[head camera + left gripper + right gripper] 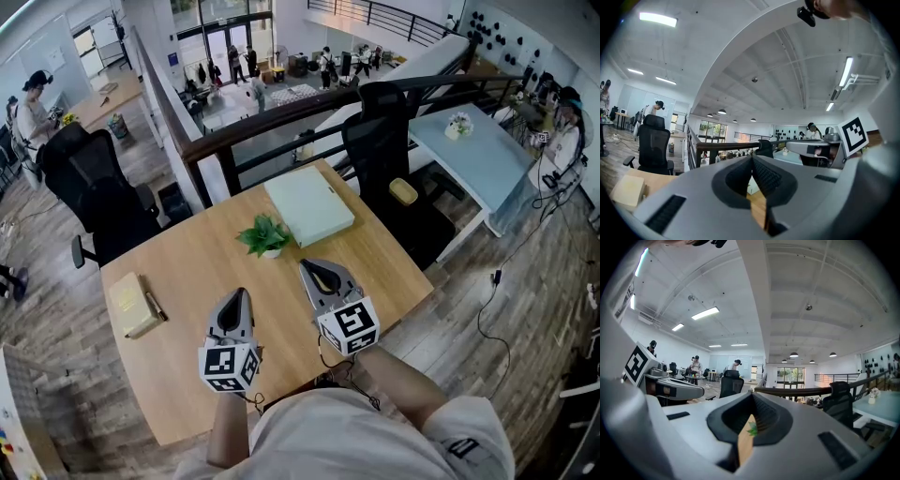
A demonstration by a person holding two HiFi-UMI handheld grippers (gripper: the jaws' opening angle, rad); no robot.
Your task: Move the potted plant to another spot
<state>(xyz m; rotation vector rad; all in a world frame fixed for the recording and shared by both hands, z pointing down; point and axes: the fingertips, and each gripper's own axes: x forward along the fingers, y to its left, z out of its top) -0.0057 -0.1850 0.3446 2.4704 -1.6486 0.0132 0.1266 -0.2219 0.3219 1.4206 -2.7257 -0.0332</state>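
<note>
At table centre, head view: potted plant ahead of left gripper and right gripper, both jaws closed, empty. Right gripper view shows only leaves, pot hidden; left gripper view misses it.

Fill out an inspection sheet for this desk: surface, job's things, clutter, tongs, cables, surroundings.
Surface: wooden table, no spills seen.
Job's things: potted plant upright near the middle, untouched.
Clutter: pale green flat case behind the plant; tan notebook with pen at left.
Tongs: left tongs and right tongs both shut, empty, short of the plant.
Cables: one cable on the floor at right.
Surroundings: black chairs, railing, people at other desks.
</note>
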